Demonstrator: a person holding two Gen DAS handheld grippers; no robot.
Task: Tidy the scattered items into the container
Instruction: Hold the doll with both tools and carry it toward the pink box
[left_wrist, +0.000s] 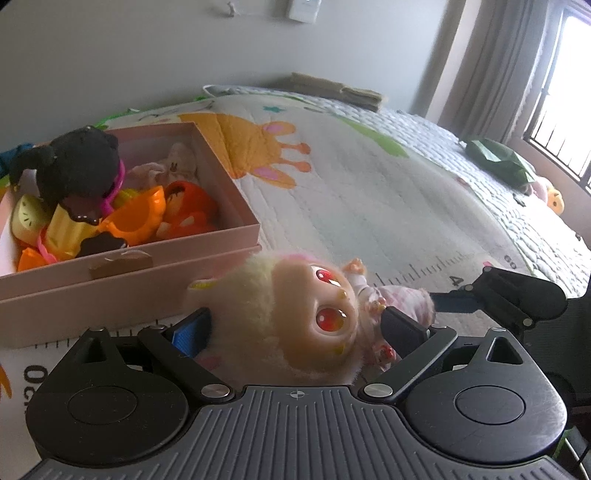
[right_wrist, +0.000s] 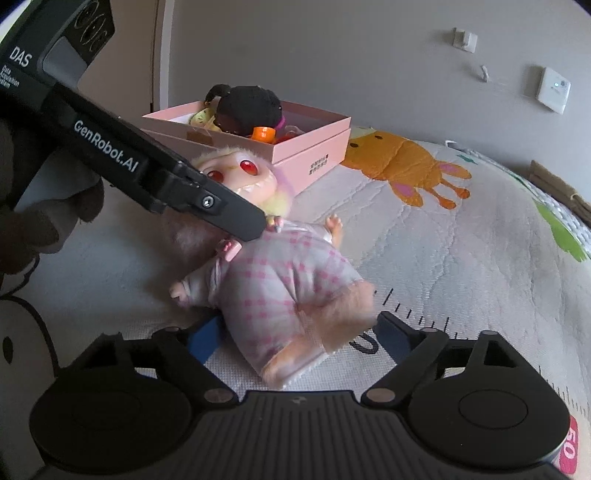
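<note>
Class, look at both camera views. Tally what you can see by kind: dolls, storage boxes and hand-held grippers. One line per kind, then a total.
Dolls: 2, the red-eyed doll on the bed and the black-haired doll in the box.
Storage boxes: 1, the pink box.
Hand-held grippers: 2, the left hand-held gripper and the right hand-held gripper.
Total: 5

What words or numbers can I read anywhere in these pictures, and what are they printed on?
"GenRobot.AI": on the left gripper's black arm.
"DAS": on the device body at its upper end; the small lines beneath are too blurred.
"4": beside the ruler ticks on the quilt.
"50": on a pink patch of the quilt.
Dark print on the pink box: too small to read.
</note>
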